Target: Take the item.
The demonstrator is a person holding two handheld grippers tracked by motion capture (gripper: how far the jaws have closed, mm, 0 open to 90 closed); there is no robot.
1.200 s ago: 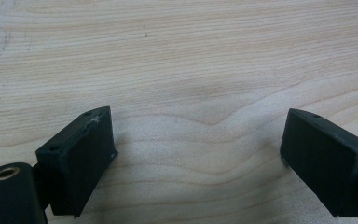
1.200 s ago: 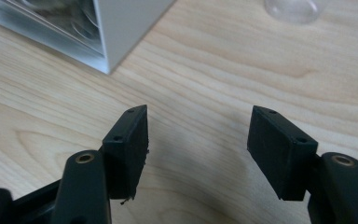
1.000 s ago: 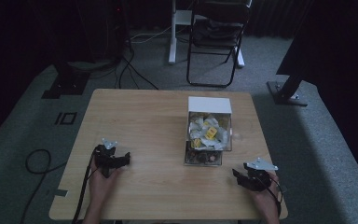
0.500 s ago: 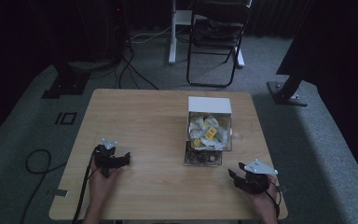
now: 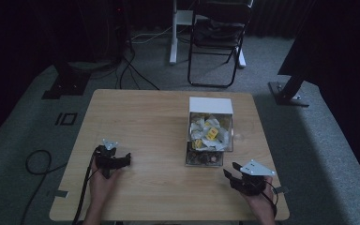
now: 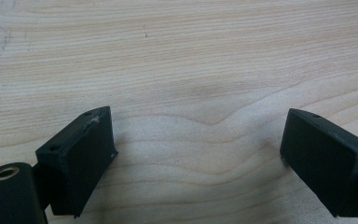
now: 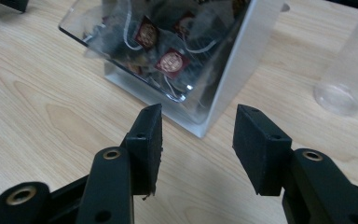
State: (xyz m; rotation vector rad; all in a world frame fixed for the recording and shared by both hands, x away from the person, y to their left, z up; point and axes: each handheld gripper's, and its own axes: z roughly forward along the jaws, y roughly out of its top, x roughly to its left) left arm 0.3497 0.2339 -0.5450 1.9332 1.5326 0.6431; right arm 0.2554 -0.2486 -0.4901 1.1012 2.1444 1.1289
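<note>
Your right gripper (image 7: 196,140) is released, jaws parted around nothing, with the clear square plastic box of tea bags (image 7: 177,51) just ahead of its tips. Your left gripper (image 6: 196,154) gapes wide over the bare light wooden table (image 6: 177,56), well apart from the box.

Dim room, grey carpet floor (image 5: 309,140), light wooden table (image 5: 136,117), black folding chair (image 5: 218,37) behind — cables (image 5: 131,61) trailing.
</note>
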